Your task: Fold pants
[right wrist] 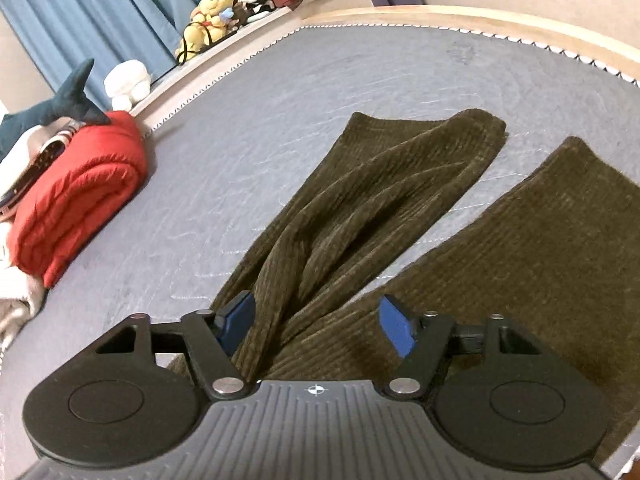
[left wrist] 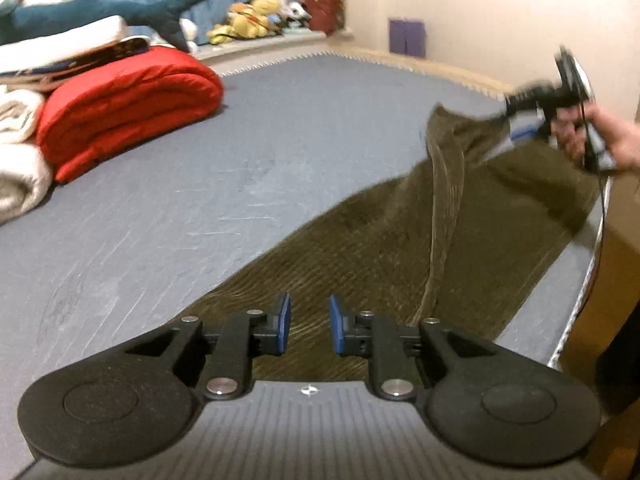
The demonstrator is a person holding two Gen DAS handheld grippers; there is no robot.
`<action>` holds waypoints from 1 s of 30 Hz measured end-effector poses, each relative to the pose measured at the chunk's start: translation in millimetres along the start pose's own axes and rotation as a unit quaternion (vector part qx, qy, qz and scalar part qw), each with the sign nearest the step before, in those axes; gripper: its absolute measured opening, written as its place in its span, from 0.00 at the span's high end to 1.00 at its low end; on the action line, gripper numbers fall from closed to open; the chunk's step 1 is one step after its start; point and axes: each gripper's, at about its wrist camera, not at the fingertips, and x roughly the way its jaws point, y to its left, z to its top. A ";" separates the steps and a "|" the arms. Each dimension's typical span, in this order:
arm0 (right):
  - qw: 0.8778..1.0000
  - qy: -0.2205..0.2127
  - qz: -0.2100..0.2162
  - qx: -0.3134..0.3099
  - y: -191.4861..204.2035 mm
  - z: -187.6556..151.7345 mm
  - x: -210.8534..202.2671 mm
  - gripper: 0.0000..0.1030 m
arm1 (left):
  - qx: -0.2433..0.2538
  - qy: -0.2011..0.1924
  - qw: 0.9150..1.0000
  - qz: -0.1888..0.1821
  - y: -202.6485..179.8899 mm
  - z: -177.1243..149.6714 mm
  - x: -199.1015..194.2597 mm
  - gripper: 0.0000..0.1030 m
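Dark olive corduroy pants [left wrist: 404, 248] lie on the grey mattress [left wrist: 180, 200]. In the right wrist view both legs [right wrist: 380, 200] spread away from me, the left one rumpled, the right one [right wrist: 540, 240] flat. My left gripper [left wrist: 310, 324] is open just above the near end of the pants, with nothing between its blue pads. My right gripper [right wrist: 316, 326] is open wide over the crotch area. It also shows in the left wrist view [left wrist: 516, 106], blurred, at a raised edge of the pants, with the hand behind it.
A folded red quilt [left wrist: 128, 108] and white blankets [left wrist: 20, 160] lie at the mattress's left. A plush shark [left wrist: 100, 12] and soft toys [left wrist: 248, 16] sit along the blue-curtained sill. The wooden bed edge [right wrist: 480, 16] runs at the far side. The floor drops off on the right [left wrist: 600, 300].
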 end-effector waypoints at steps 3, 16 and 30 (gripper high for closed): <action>1.000 0.004 0.023 0.001 7.5 2.9 11.1 0.53 | 0.011 0.030 0.999 0.006 -23.5 6.2 23.4 0.74; 0.999 0.038 0.014 -0.019 73.4 -0.3 86.3 0.30 | -0.022 0.095 0.995 0.012 -35.4 24.7 74.8 0.55; 0.994 0.045 -0.011 -0.096 83.3 0.7 102.4 0.91 | -0.023 0.090 0.995 0.022 -33.8 31.7 73.7 0.49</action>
